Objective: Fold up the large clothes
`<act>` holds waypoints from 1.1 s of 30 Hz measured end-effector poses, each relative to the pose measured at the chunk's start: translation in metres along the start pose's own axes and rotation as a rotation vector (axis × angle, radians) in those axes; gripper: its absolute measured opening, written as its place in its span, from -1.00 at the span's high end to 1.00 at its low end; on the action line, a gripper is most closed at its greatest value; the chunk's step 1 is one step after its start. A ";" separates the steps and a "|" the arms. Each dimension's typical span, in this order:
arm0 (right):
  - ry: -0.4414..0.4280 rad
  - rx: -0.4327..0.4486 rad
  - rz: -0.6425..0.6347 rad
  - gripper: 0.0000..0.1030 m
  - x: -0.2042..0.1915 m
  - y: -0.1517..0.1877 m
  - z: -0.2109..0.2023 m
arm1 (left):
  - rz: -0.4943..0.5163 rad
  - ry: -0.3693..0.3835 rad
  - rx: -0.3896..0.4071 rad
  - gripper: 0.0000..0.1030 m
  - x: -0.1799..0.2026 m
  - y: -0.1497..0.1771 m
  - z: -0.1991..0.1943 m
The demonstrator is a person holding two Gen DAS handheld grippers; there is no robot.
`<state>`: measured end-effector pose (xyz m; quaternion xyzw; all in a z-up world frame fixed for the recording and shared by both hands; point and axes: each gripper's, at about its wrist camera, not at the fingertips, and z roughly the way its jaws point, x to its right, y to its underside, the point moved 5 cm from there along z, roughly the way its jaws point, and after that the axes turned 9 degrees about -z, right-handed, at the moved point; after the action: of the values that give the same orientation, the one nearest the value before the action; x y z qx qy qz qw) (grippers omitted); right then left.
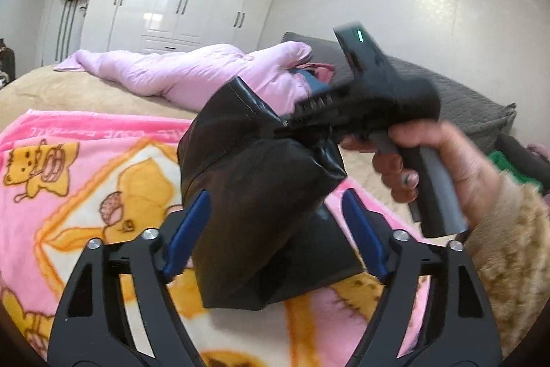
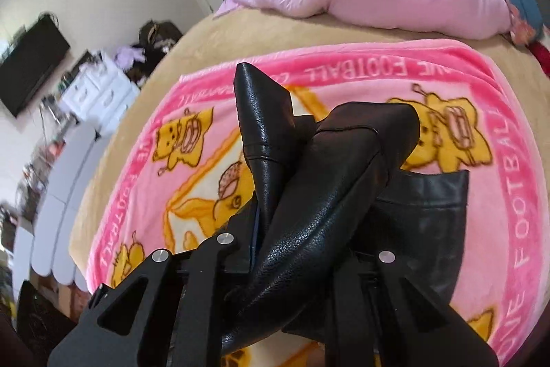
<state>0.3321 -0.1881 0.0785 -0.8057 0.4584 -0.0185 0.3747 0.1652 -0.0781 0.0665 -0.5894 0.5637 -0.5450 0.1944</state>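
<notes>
Black glossy leather-like garment (image 1: 261,181) bunched and lifted above pink cartoon-print fleece blanket (image 1: 86,167), centre of left wrist view; long axis running from lower centre of frame up toward upper right, into right gripper (image 1: 292,122); right gripper clamped on upper fold of garment, held by bare right hand (image 1: 443,167) at right of frame. Left gripper (image 1: 275,229) with blue-padded fingers (image 1: 187,233) well apart, straddling the bundle at lower centre; no pinch visible; lower end of garment nearer this gripper. In right wrist view, same garment (image 2: 309,195) rising from between the black finger frames toward centre, one stiff panel (image 2: 261,119) standing up at upper centre, another flap (image 2: 429,212) hanging at right.

Hidden: right fingertips and exact contact point, covered by folds in both views; right gripper blurred in left view; garment type, hem and sleeves not distinguishable; lower edge cut off by gripper frames. Pale pink quilted duvet (image 1: 192,74) heaped on beige bed (image 1: 68,92), upper centre, well apart.
</notes>
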 end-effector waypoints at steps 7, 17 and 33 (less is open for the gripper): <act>-0.060 0.074 0.092 0.76 0.066 0.036 -0.024 | -0.101 -0.094 -0.026 -0.61 -0.048 -0.024 0.026; -0.054 0.041 0.312 0.09 0.154 0.105 0.000 | -0.282 -0.015 -0.376 -0.61 -0.093 0.044 0.149; 0.193 0.026 0.177 0.75 0.123 0.066 0.003 | -0.147 -0.105 -0.382 -0.66 -0.060 0.053 0.158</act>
<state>0.3570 -0.2989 -0.0030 -0.7517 0.5614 -0.0686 0.3392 0.2909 -0.1017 -0.0552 -0.6827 0.6015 -0.4093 0.0681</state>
